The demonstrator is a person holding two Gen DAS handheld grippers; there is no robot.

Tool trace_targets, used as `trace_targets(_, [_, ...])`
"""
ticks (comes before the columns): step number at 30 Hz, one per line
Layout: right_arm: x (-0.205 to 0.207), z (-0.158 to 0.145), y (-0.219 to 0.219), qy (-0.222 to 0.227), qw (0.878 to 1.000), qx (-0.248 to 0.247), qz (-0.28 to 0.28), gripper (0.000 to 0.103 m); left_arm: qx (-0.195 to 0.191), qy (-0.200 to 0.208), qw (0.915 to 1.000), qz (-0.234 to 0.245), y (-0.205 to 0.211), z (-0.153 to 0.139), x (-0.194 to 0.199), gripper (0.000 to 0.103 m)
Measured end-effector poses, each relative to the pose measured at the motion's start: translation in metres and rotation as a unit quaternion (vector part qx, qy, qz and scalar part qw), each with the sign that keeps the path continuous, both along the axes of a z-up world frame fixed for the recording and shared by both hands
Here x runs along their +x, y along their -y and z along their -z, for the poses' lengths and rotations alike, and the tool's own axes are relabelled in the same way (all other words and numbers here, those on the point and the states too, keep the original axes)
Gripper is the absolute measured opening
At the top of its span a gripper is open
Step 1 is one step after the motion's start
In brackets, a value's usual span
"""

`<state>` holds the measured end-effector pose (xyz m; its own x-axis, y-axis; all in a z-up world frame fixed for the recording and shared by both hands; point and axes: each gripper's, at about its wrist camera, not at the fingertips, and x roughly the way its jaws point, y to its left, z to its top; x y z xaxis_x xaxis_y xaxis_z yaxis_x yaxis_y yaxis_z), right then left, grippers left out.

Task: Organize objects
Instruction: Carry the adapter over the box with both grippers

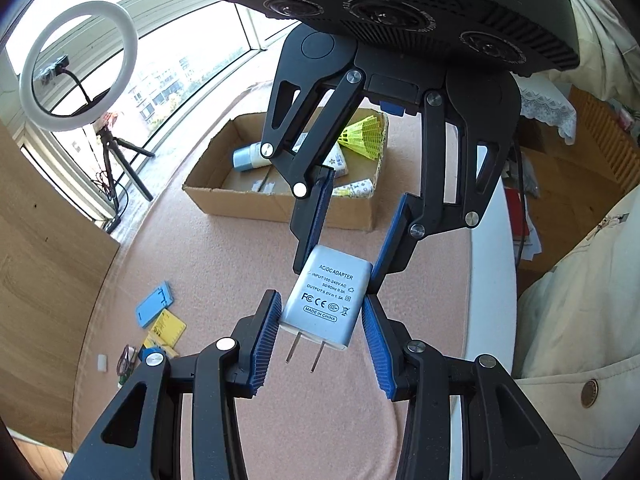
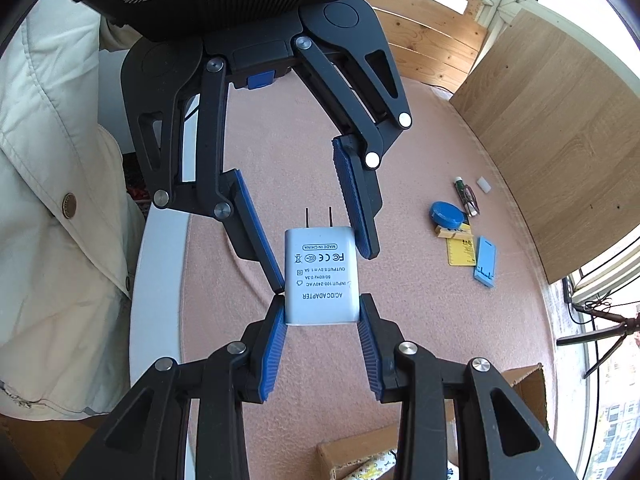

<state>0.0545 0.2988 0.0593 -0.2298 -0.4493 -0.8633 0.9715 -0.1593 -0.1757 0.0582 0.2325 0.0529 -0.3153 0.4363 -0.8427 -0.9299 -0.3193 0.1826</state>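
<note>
A white AC/DC adapter (image 1: 326, 300) (image 2: 320, 272) hangs above the pink cloth, its two prongs bare. My left gripper (image 1: 320, 300) rises from the bottom of the left wrist view, its blue pads pressed against the prong end of the adapter. My right gripper (image 1: 340, 276) comes down from the top of that view and pinches the other end. In the right wrist view my right gripper (image 2: 321, 300) holds the near end with its tips, and the left gripper (image 2: 324, 270) clamps the prong end from above.
A cardboard box (image 1: 280, 204) beyond the grippers holds a yellow shuttlecock (image 1: 362, 136), a small bottle (image 1: 248, 158) and patterned packets. On the cloth lie a blue stand (image 2: 486, 262), a yellow card (image 2: 460, 250) and a blue round lid (image 2: 446, 214). A person's cream coat (image 1: 580, 340) is at the table's edge.
</note>
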Motion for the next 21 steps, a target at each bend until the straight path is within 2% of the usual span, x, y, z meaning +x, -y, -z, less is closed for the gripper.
trace_targets(7, [-0.009, -0.007, -0.057, -0.007, 1.000, -0.012, 0.022, 0.032, -0.011, -0.005, 0.9997, 0.023, -0.071, -0.007, -0.019, 0.045])
trace_targets(16, [-0.015, -0.013, -0.148, -0.018, 0.997, -0.011, 0.079, 0.032, -0.010, -0.017, 0.9977, 0.065, -0.176, -0.009, -0.041, 0.048])
trace_targets(18, [-0.017, -0.011, -0.164, -0.027, 0.995, -0.011, 0.095, 0.032, -0.007, -0.024, 0.9986, 0.046, -0.191, -0.008, -0.050, 0.064])
trace_targets(19, [-0.020, -0.009, -0.171, -0.032, 0.994, -0.008, 0.109, 0.032, -0.006, -0.037, 0.9989, 0.029, -0.196, -0.008, -0.053, 0.081])
trace_targets(20, [-0.023, -0.006, -0.175, -0.030, 0.992, -0.005, 0.122, 0.033, -0.006, -0.051, 0.9986, 0.014, -0.198, -0.007, -0.056, 0.092])
trace_targets(21, [-0.024, -0.003, -0.179, -0.029, 0.991, 0.001, 0.128, 0.034, -0.004, -0.059, 0.9982, 0.003, -0.199, -0.007, -0.057, 0.094])
